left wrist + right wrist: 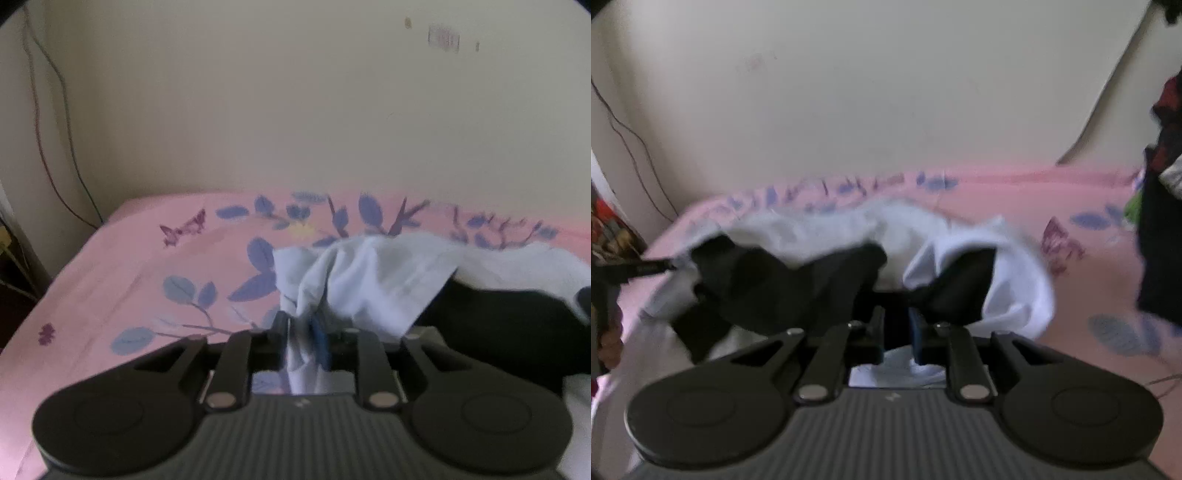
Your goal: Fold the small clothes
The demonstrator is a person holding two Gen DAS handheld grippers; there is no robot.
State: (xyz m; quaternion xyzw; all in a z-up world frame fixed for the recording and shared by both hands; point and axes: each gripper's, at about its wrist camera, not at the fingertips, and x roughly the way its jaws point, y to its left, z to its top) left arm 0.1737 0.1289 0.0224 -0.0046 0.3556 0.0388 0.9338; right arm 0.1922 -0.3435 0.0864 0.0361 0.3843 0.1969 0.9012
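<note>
1. Nearest the lens in the left wrist view, the left gripper (300,334) has its two fingers drawn almost together, with a bunched fold of the pale cloth (369,277) pinched between them. A strip of the same cloth runs back between the fingers toward the gripper body, so this claw is clenched on the fabric.
2. Across in the right wrist view, the right gripper (897,329) shows a narrow gap between its fingers. White cloth (1015,280) with a black part (960,286) sits just ahead of the tips and more white shows beneath them. Blur hides the contact, so I cannot tell whether it grips or merely touches.
3. Both pieces of fabric seem to belong to one small white-and-black garment. It lies rumpled on the pink flowered bedsheet (129,266), close to the cream wall (295,110), with one edge raised off the sheet by the left claw.
4. My reading of the step: the garment is gathered at two edges, ready to be spread or doubled over; no neat fold is visible yet.
5. Next, the move likely calls for both claws to travel together, keeping the cloth taut, so the layers land flat rather than bunched. A loose right grip could let that side slip.
</note>
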